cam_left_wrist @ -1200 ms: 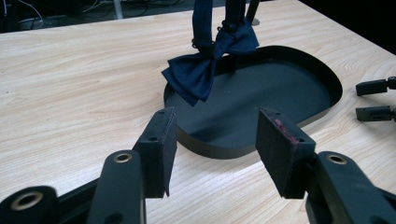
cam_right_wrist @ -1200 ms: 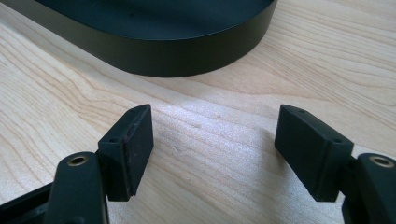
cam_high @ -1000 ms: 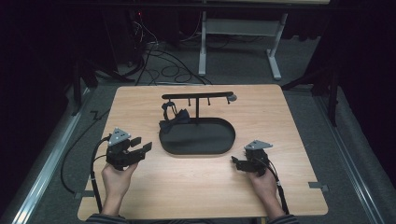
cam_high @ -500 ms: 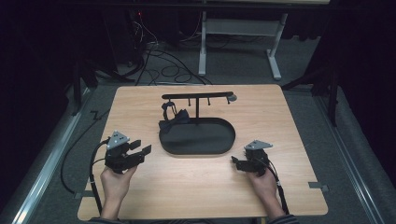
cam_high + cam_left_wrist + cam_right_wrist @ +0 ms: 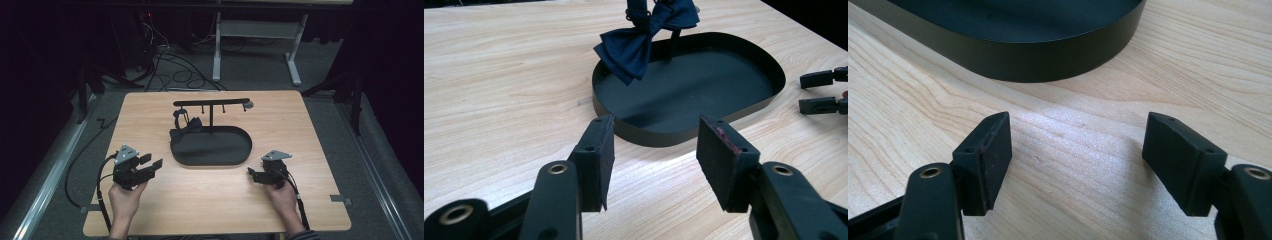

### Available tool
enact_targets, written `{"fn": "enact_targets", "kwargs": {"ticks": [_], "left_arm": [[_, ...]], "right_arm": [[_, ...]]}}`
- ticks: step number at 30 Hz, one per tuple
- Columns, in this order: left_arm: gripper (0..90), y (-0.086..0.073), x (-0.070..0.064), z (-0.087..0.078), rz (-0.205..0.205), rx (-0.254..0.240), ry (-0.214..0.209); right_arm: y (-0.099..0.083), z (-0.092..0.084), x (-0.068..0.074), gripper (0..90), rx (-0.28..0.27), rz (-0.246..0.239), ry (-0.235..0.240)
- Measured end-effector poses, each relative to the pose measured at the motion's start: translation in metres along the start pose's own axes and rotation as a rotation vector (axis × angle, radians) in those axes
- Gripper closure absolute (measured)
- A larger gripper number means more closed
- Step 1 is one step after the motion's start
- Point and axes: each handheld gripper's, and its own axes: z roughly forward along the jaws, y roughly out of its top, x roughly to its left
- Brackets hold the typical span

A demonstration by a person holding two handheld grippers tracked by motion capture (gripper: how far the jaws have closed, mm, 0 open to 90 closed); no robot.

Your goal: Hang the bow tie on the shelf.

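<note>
Bow tie [image 5: 186, 127] hangs at the stand's left end, ahead and right of the left hand-held gripper [image 5: 150, 166], the nearer one. Both hand-held grippers, including the right hand-held gripper [image 5: 251, 174], stand apart and empty.

One bow tie [image 5: 639, 42], one oval tray [image 5: 212, 162], one hanger stand [image 5: 211, 102], two tongs [image 5: 145, 167] [image 5: 256, 176]

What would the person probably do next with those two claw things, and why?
Probably reach the left gripper forward toward the bow tie, I'd guess. Its jaws stand open with nothing between them, and they point at the bow tie, which hangs from the stand over the black tray. The right gripper is open and empty too.
</note>
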Motion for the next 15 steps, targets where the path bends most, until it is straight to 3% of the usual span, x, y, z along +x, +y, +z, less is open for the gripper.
{"fn": "enact_targets", "kwargs": {"ticks": [15], "left_arm": [[49.4, -0.011, 0.004, -0.005, -0.047, -0.031, -0.02]], "right_arm": [[0.0, 0.0, 0.0, 29.3, 0.0, 0.0, 0.0]]}}
